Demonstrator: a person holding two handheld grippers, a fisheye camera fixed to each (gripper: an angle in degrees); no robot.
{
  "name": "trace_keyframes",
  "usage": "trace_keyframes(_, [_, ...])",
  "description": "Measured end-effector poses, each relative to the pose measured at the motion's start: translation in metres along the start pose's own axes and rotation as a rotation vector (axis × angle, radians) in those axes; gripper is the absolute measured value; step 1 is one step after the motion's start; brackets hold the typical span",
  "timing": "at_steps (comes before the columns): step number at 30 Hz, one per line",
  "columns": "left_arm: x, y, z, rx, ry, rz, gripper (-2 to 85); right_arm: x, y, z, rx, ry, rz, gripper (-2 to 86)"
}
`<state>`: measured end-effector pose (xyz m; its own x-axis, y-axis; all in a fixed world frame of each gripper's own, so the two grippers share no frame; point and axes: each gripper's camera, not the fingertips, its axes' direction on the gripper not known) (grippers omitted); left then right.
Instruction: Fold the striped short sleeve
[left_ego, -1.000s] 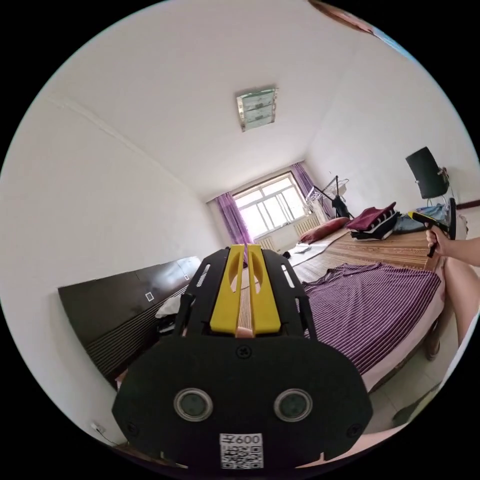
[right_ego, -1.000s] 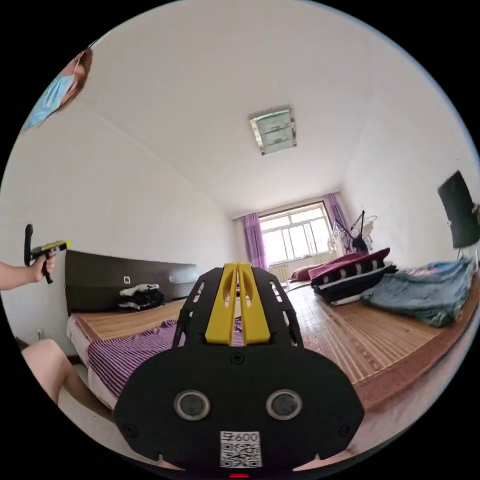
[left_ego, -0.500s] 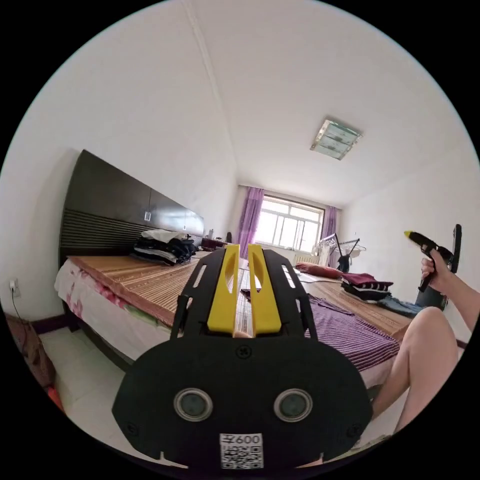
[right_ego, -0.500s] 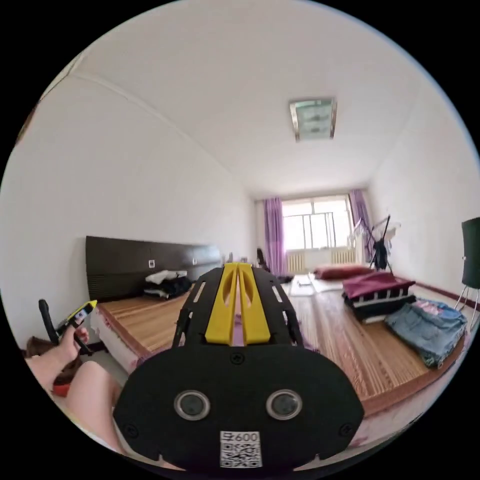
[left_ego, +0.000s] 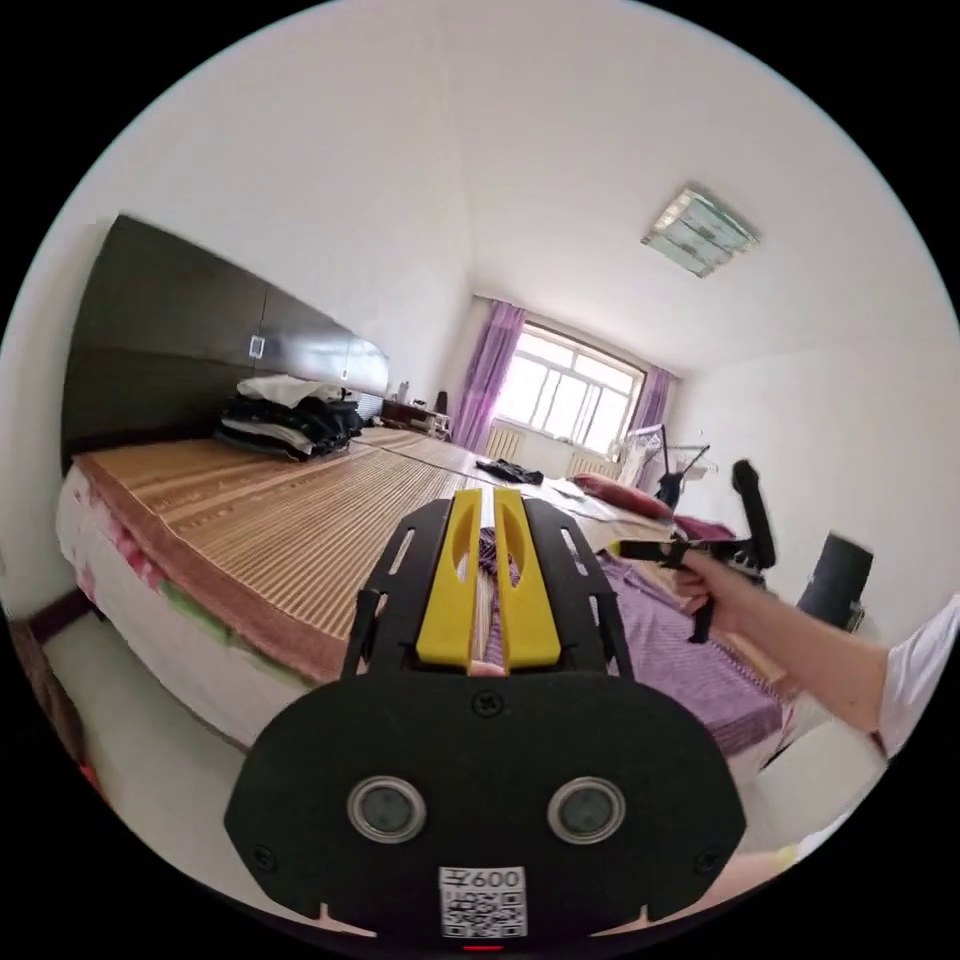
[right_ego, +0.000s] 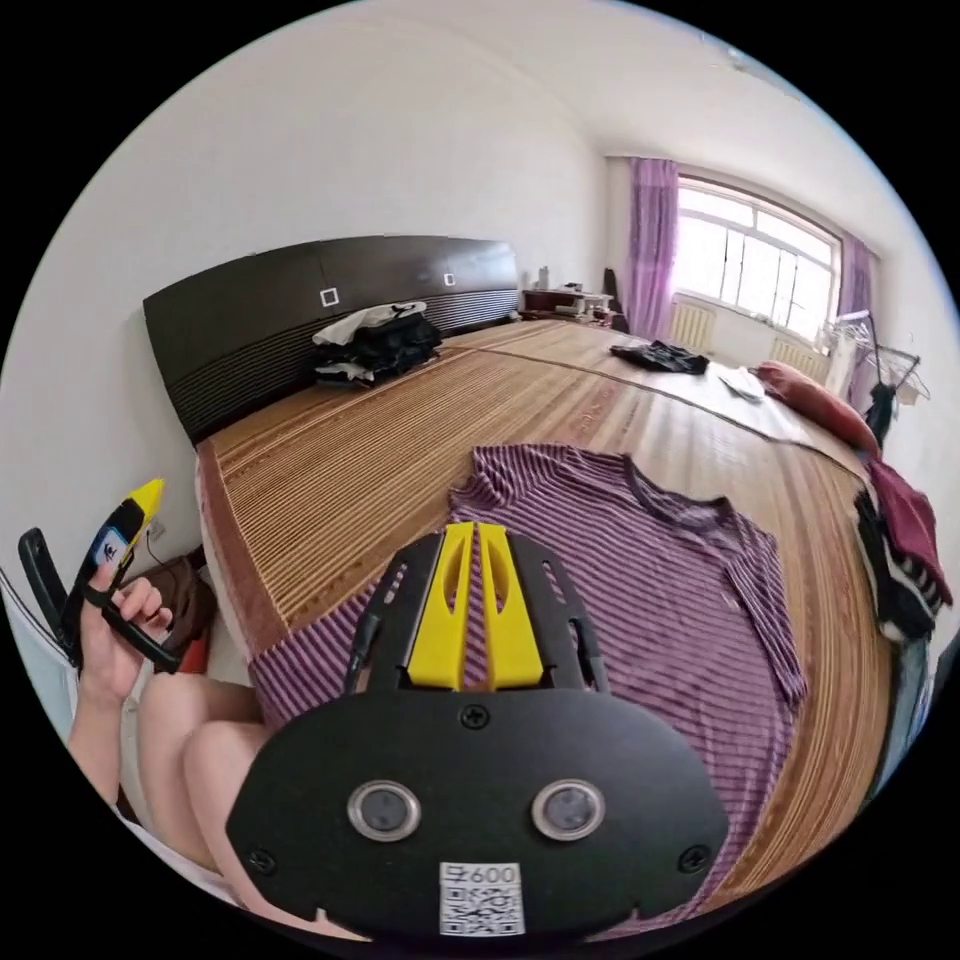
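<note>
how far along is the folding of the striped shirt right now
Done: the striped shirt lies spread flat on the bed mat. In hand: nothing; the right gripper hovers over its hem, jaws together, and the left gripper grips nothing. Left: every fold.

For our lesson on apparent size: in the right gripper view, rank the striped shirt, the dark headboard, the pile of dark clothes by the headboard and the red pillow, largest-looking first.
1. striped shirt, helped by nearness to the camera
2. dark headboard
3. pile of dark clothes
4. red pillow; close to the pile, so unsure.
</note>
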<state>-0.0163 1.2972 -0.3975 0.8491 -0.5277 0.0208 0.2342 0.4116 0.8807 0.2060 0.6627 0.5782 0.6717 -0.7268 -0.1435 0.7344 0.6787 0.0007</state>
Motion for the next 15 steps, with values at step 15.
trace_keyframes(15, [0.036, -0.075, 0.116, 0.118, -0.236, 0.121, 2.1, 0.192, 0.028, 0.340, -0.380, 0.029, -0.122, 2.6])
